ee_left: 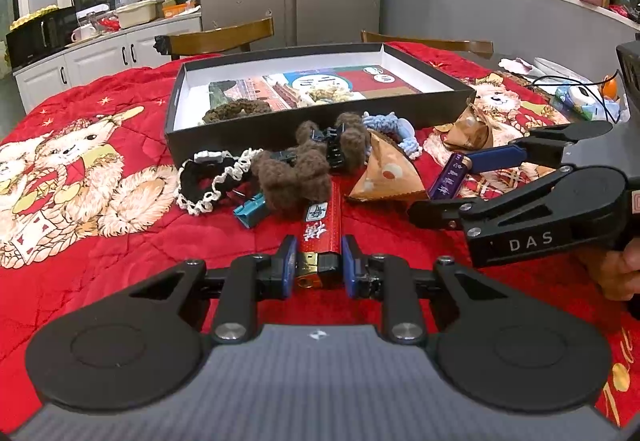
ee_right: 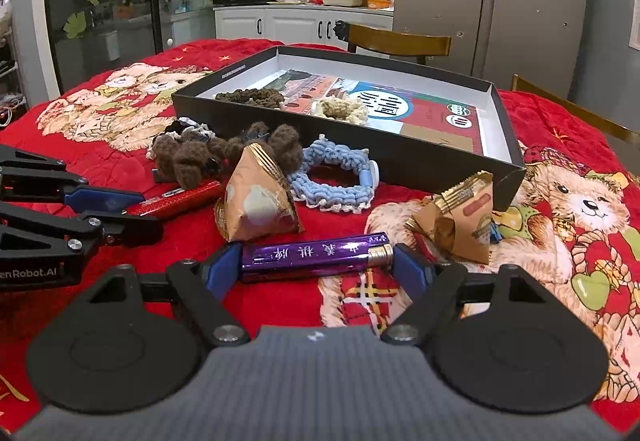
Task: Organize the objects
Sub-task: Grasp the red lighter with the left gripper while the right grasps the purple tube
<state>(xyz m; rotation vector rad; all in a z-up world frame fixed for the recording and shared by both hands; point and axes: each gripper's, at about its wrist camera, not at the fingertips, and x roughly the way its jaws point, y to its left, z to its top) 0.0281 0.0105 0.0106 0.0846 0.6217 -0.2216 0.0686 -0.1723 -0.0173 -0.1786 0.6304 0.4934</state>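
Note:
My left gripper (ee_left: 319,261) is shut on the gold-capped end of a red lighter (ee_left: 322,233) that points away along the red tablecloth; it also shows in the right wrist view (ee_right: 176,199). My right gripper (ee_right: 316,261) is shut on a purple lighter (ee_right: 316,256), gripped lengthwise end to end; it shows in the left wrist view (ee_left: 450,177) too. A black shallow box (ee_left: 288,129) behind holds a brown scrunchie (ee_left: 236,109) and a beige scrunchie (ee_left: 326,93). In front of it lie brown fuzzy clips (ee_left: 304,165), a black-and-white scrunchie (ee_left: 208,177) and a blue scrunchie (ee_right: 332,177).
Two tan triangular snack packets (ee_right: 256,197) (ee_right: 460,221) lie on the cloth near the purple lighter. A teal clip (ee_left: 250,209) lies left of the red lighter. Wooden chairs (ee_left: 224,37) stand behind the table. Cables and small items (ee_left: 580,97) sit at the far right.

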